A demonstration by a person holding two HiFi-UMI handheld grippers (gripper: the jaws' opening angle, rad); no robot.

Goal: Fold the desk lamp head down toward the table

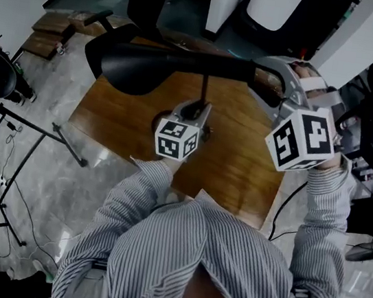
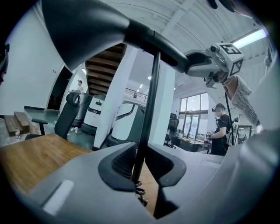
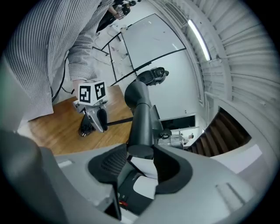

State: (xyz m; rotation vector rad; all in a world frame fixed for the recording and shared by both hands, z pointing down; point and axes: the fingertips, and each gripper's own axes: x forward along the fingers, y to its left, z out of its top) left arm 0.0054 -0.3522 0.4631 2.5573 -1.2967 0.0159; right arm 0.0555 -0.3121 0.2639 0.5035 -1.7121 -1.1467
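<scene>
Tabletop (image 1: 239,167), lamp base (image 1: 158,115) behind left tongs (image 1: 202,107)

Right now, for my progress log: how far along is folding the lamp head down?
Done: left gripper clamps the pole, right gripper grips the back end of the lamp arm. In hand: the tilt, hardly begun. Left: the lamp head lies roughly level, well above the table.

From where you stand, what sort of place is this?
Probably an open lab or office workspace: a wooden table, an office chair, white machines and large windows behind.
</scene>
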